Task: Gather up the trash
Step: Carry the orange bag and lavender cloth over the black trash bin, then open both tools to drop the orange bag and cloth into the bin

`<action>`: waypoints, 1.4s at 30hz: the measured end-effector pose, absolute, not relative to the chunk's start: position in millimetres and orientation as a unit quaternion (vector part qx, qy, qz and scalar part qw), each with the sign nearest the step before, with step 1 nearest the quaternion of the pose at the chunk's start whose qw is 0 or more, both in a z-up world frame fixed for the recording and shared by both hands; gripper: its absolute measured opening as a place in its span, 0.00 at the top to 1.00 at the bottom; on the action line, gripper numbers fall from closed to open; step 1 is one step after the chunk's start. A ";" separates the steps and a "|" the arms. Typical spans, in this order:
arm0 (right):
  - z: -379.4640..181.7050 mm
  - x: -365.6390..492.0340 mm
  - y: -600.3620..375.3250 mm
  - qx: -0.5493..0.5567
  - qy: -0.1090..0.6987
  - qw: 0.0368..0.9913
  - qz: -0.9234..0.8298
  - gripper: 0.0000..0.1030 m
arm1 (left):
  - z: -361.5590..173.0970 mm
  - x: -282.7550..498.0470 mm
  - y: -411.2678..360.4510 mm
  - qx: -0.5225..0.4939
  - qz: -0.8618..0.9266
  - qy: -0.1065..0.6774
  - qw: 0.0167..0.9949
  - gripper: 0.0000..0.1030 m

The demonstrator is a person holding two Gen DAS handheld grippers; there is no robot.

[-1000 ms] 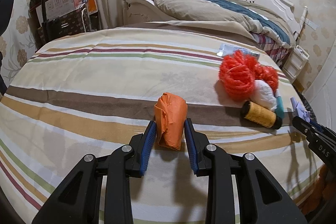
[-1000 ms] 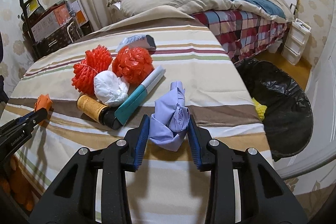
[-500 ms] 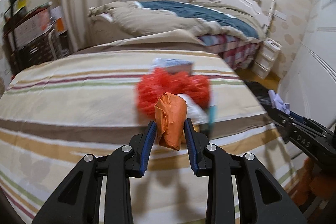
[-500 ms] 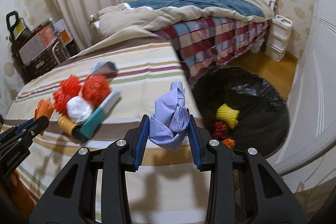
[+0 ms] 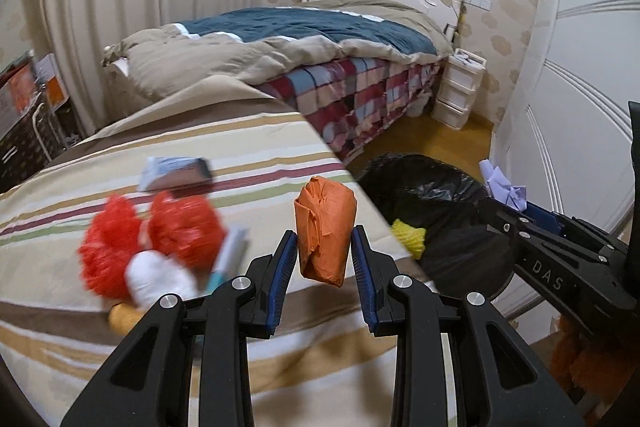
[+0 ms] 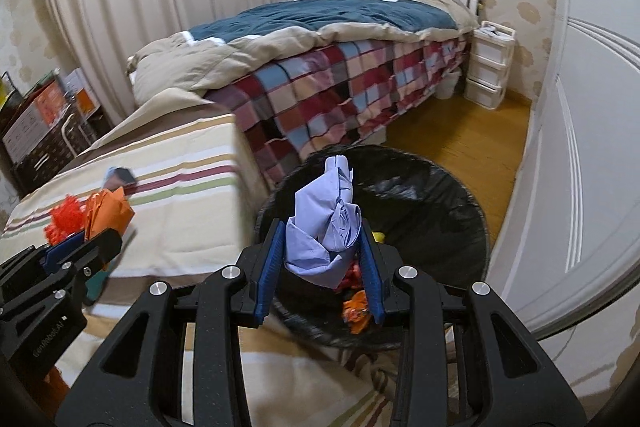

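Note:
My left gripper (image 5: 324, 251) is shut on a crumpled orange paper wad (image 5: 325, 223), held in the air above the striped bed's right edge. My right gripper (image 6: 323, 247) is shut on a crumpled lilac paper wad (image 6: 326, 223), held over the black-lined trash bin (image 6: 440, 195) on the floor. The bin (image 5: 432, 187) holds a yellow piece (image 5: 408, 237) and orange and red scraps (image 6: 356, 309). The right gripper with the lilac wad (image 5: 504, 187) shows at the right of the left wrist view. The left gripper with the orange wad (image 6: 108, 211) shows at the left of the right wrist view.
On the striped bedspread (image 5: 120, 327) lie two red mesh balls (image 5: 152, 235), a white wad (image 5: 156, 275), a teal marker (image 5: 228, 259), a yellow spool (image 5: 120, 315) and a small packet (image 5: 176, 173). A second bed with a plaid cover (image 6: 340, 91), white drawers (image 6: 490, 63) and a white door (image 6: 592, 147) surround the bin.
Both grippers have swung right with their wads still held. The right gripper now hangs over the bin; the left has moved from the bed's middle toward its right edge.

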State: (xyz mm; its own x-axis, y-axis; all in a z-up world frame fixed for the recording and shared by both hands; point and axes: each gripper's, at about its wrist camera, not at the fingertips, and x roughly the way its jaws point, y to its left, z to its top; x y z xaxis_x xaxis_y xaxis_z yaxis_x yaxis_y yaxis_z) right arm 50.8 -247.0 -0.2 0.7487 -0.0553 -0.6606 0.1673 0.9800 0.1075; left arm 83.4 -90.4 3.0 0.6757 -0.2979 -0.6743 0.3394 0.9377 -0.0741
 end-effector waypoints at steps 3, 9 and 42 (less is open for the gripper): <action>-4.3 57.0 -262.3 0.084 0.352 0.930 -0.069 0.66 | -0.7 88.4 -107.8 0.038 -0.178 0.365 0.913 0.70; -11.8 62.4 -285.6 0.097 0.354 0.926 -0.086 0.66 | -8.1 96.7 -135.5 0.056 -0.180 0.370 0.910 0.70; -35.9 75.5 -315.0 0.103 0.362 0.917 -0.128 0.41 | -18.7 116.4 -161.1 0.087 -0.134 0.373 0.914 0.28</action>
